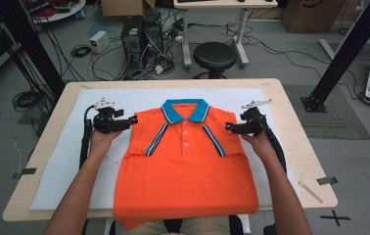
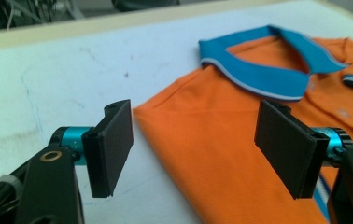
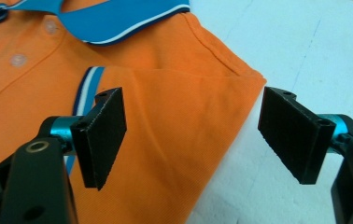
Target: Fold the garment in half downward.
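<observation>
left tool (image 1: 133,120): jaws wide apart, level, pointing inward | right tool (image 1: 228,128): jaws wide apart, level, pointing inward

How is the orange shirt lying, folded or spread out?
Partly folded: the shirt has both sleeves tucked inward over its front, collar up, body still at full length.

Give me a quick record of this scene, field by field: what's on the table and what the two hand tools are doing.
garment: orange polo shirt, blue collar, sleeves folded in, hem hanging over the near edge
surface: white sheet on a wooden table
left gripper: fingers open at one shoulder edge
right gripper: fingers open at the other shoulder edge
held: nothing
</observation>
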### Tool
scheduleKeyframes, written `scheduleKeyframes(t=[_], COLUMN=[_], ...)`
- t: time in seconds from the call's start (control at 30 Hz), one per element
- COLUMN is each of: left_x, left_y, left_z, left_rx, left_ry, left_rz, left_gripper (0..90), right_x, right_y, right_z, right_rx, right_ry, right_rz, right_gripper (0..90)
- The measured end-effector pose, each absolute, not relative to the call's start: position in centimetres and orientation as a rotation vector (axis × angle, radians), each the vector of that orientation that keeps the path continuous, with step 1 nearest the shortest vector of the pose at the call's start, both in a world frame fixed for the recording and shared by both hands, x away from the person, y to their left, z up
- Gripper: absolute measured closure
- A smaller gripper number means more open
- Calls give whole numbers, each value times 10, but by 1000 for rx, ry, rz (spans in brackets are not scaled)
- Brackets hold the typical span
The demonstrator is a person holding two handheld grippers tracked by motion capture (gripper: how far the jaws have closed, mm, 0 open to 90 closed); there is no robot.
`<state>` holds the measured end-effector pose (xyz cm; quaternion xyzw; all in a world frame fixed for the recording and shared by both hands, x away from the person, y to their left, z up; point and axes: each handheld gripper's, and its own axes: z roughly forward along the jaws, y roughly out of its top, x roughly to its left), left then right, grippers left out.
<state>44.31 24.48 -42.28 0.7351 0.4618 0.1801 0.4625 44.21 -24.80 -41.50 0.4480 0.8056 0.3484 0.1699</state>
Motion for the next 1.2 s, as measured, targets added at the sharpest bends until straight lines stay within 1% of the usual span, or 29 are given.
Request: scheduleKeyframes(t=[0.13, 0.17, 0.23, 0.3, 0.4, 0.43, 0.47, 0.5, 0.53, 0.57, 0.63, 0.67, 0.7, 0.73, 0.77, 0.8, 0.87, 0.93, 0.97, 1.03, 1.1, 1.2], left_x=[458, 460, 464, 468, 473, 474, 475, 476, 477, 479, 481, 482, 482, 482, 482, 482, 481, 480, 480, 480, 480, 477], left_y=[238, 236, 233, 232, 233, 235, 234, 234, 234, 233, 231, 230, 230, 229, 228, 227, 224, 223, 222, 222, 223, 229], left_z=[-427, -429, -433, -441, -452, -454, -457, -457, -457, -457, -456, -456, -456, -457, -457, -457, -456, -456, -456, -455, -453, -447], left_rx=[1840, 1845, 1841, 1864, 1882, 1885, 1891, 1890, 1891, 1900, 1913, 1915, 1919, 1920, 1917, 1932, 1936, 1935, 1934, 1931, 1912, 1855], left_ry=[1183, 1184, 1184, 1215, 1260, 1269, 1281, 1295, 1297, 1297, 1295, 1292, 1286, 1276, 1257, 1233, 1216, 1216, 1221, 1233, 1253, 1262], left_rz=[430, 450, 482, 485, 462, 448, 446, 448, 450, 453, 468, 473, 470, 470, 461, 455, 445, 436, 437, 445, 458, 453], left_gripper=[283, 283, 341, 350, 354, 370, 411, 411, 427, 434, 454, 464, 464, 533, 533, 608, 718, 787, 822, 849, 878, 881], right_x=[452, 455, 460, 466, 473, 476, 479, 479, 481, 483, 485, 487, 487, 488, 488, 488, 488, 487, 487, 486, 486, 483], right_y=[-248, -249, -251, -253, -254, -254, -252, -252, -251, -250, -248, -247, -247, -246, -246, -245, -244, -243, -242, -239, -238, -240], right_z=[-418, -419, -420, -424, -429, -431, -434, -434, -436, -438, -443, -444, -444, -445, -445, -445, -445, -444, -443, -442, -442, -437], right_rx=[1307, 1308, 1333, 1357, 1393, 1398, 1405, 1405, 1404, 1397, 1409, 1413, 1413, 1393, 1393, 1404, 1396, 1385, 1380, 1365, 1357, 1374], right_ry=[2279, 2277, 2268, 2263, 2270, 2269, 2269, 2269, 2275, 2276, 2278, 2272, 2272, 2284, 2284, 2289, 2306, 2321, 2327, 2333, 2325, 2248], right_rz=[961, 952, 937, 915, 872, 863, 866, 866, 858, 840, 823, 830, 830, 842, 842, 847, 856, 855, 848, 834, 822, 825], right_gripper=[267, 274, 303, 337, 361, 373, 422, 422, 462, 482, 497, 524, 524, 576, 576, 609, 678, 745, 793, 827, 840, 846])
